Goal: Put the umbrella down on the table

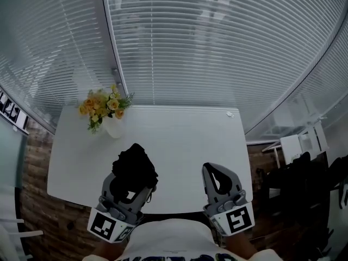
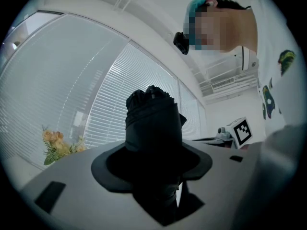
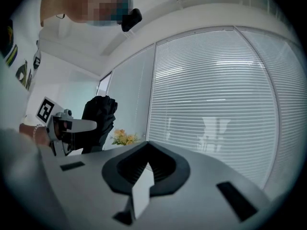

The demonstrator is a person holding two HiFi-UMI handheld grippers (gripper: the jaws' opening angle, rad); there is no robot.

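Left gripper (image 1: 130,181) is clamped on the folded black umbrella (image 1: 134,159), upright over the table's (image 1: 179,140) near edge. Right gripper (image 1: 219,179): 2 jaws together, empty. Umbrella probably light, soft fabric over stiff core; mid-bundle hold suits.

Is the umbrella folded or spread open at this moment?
Folded. The umbrella is a compact black bundle with its canopy gathered in pleats, clamped upright in the left tool.

One person (image 1: 174,242) and two grippers in frame: one left gripper (image 1: 133,181), one right gripper (image 1: 220,178). Also counted are one folded black umbrella (image 1: 134,159), one white tabletop (image 1: 179,140), one vase (image 1: 114,128), one bunch of yellow and orange flowers (image 1: 103,106), and one small round object (image 1: 229,114).
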